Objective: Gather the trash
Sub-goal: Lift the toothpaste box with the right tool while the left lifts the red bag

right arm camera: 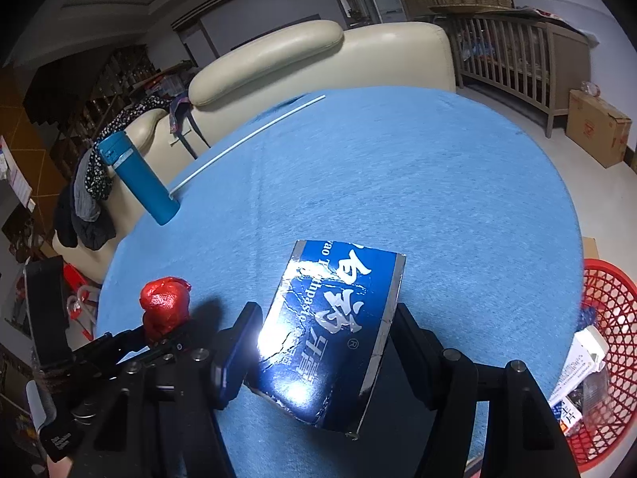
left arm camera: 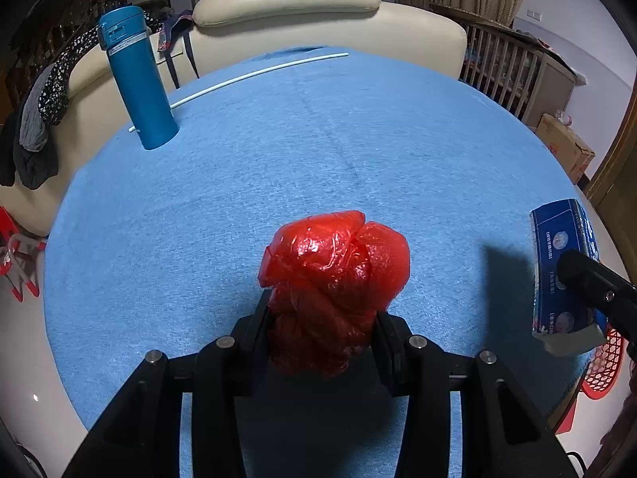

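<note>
Clamping a crumpled red plastic bag point(left arm camera: 334, 279) in my left gripper point(left arm camera: 322, 314), I held it above the blue tablecloth point(left arm camera: 318, 151); my right gripper point(right arm camera: 324, 338) pinched a blue toothpaste box point(right arm camera: 334, 334) beside the red basket point(right arm camera: 609, 318), far from the blue flask point(left arm camera: 139, 79).
</note>
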The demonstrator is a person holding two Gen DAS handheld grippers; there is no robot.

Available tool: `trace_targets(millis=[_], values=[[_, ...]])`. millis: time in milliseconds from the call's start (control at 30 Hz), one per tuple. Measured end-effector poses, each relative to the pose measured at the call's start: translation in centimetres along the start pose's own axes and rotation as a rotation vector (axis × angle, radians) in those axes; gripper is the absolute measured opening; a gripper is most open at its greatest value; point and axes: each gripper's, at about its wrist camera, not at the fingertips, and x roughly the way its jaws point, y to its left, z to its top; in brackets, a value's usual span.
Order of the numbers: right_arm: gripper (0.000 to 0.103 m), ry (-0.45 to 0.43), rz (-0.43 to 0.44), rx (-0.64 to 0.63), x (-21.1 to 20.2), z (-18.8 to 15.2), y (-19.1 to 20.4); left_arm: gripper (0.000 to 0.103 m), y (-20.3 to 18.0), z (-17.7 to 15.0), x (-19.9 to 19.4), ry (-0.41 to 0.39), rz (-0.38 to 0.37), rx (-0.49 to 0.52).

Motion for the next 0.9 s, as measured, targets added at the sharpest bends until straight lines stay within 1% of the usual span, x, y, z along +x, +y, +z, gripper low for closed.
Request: trace_targets(millis=[433, 900], values=[[0.069, -0.023, -0.017, 0.043, -1.7, -0.6, -2.1, 0.046, -2.4, -0.5, -0.1, -0.01, -0.004, 0.062], [0.069, -0.051, -0.067, 0.1, -3.2, -0.8, -5.6, 0.046, -3.6, -1.1, 0.6, 0.006, -0.027, 0.076]])
